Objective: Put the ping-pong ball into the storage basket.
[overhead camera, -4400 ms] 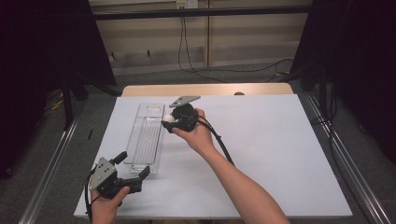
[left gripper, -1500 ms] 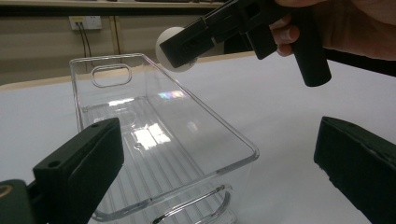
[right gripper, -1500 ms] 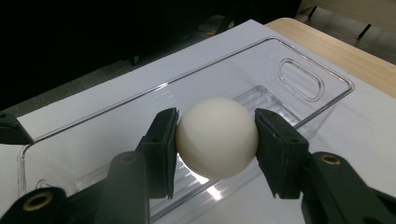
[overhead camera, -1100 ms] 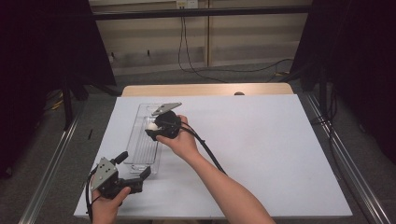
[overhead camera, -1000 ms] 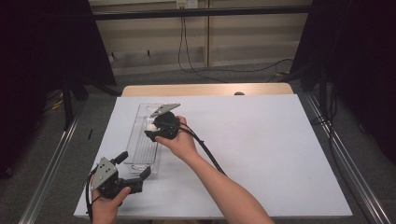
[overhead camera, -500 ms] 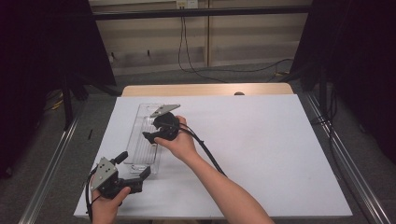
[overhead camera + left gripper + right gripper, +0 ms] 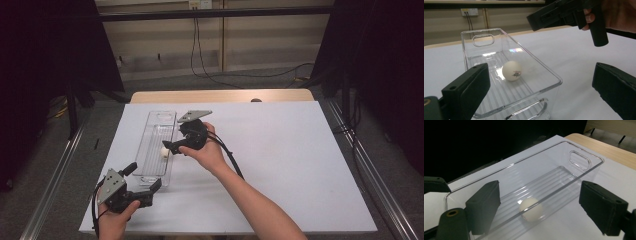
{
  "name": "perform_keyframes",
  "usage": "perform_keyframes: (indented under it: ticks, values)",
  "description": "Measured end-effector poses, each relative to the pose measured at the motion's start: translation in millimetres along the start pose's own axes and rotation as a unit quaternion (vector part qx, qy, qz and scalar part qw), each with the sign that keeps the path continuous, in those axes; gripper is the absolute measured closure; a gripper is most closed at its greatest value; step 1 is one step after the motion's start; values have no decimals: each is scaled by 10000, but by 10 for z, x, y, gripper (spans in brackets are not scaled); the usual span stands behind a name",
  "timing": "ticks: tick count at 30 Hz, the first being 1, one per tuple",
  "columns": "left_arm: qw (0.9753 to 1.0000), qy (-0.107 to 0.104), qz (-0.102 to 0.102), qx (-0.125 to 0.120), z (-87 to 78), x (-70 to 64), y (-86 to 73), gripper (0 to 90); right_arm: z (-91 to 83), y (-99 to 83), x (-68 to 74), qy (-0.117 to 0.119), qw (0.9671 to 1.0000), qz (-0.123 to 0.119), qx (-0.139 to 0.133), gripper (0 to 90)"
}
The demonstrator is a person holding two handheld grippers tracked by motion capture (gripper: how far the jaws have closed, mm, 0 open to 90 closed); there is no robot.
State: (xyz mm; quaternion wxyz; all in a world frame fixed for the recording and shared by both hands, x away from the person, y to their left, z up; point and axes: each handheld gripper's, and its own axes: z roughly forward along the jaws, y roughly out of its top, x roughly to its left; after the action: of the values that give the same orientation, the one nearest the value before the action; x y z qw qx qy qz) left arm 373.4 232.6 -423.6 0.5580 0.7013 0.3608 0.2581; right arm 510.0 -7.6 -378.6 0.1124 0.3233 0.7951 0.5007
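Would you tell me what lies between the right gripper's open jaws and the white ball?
The clear bin's near long wall. In the right gripper view, the right gripper stands outside it and the white ball rests on the ribbed floor behind it.

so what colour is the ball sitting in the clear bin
White, with a small dark printed mark on the ball, lying in the clear bin. The left gripper view shows it best.

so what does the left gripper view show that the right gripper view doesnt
Left gripper view alone: the ball's printed logo, the right gripper above the bin's right rim, a wall socket. Right gripper view alone: dark curtain beyond the bin, and one left gripper jaw at the left edge. Both: the clear bin with the white ball on its ribbed floor, a handle cutout, and open jaws.
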Motion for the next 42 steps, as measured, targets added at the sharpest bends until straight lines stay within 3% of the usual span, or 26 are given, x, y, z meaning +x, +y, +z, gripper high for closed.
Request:
perform_keyframes:
  ticks: [23, 40, 42]
  values:
    - [10000, -27, 51, 31, 6, -10, -1, 16, -345, -166, -205, -147, 9997, -14, -217, 64]
    - [9999, 11, 79, 81, -1, -18, -10, 16, -708, -422, -431, -294, 9986, 114, -426, 44]
    - [9999, 13, 71, 77, 3, -20, -13, 16, -756, -454, -446, -342, 9986, 35, -396, 44]
